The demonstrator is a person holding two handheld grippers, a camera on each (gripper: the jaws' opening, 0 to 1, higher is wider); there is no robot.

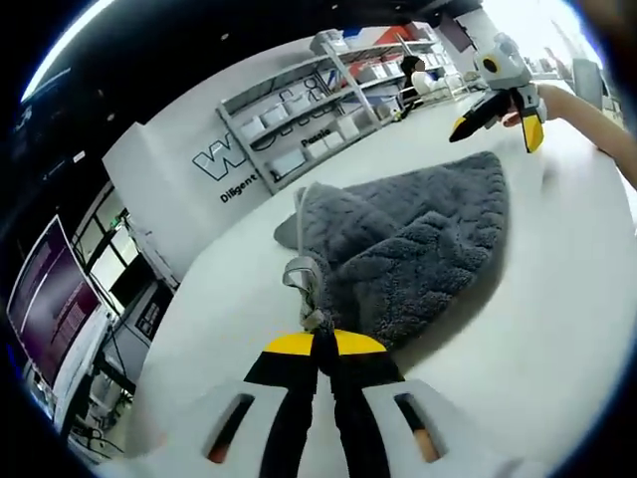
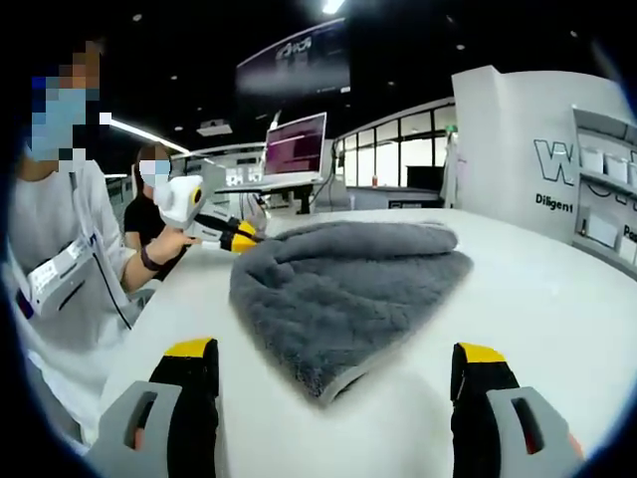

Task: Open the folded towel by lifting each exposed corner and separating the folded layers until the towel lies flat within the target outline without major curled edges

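Note:
A grey fluffy towel [image 1: 418, 249] lies folded on the white table [image 1: 557, 329]. My left gripper [image 1: 317, 339] is shut on the towel's near corner, its light hem pinched and lifted between the yellow-tipped jaws. In the right gripper view the same towel [image 2: 338, 289] lies ahead with a pointed corner toward me. My right gripper [image 2: 333, 373] is open, its jaws wide apart on either side of that corner, not touching it. The left gripper [image 2: 224, 237] holds the towel's far edge there. The right gripper [image 1: 498, 105] hovers beyond the towel in the left gripper view.
A person's hand [image 2: 164, 244] holds the left gripper. A second person sits behind at the left. White shelving [image 1: 318, 110] and a lettered wall stand beyond the table. A monitor [image 2: 294, 144] stands on a desk in the background.

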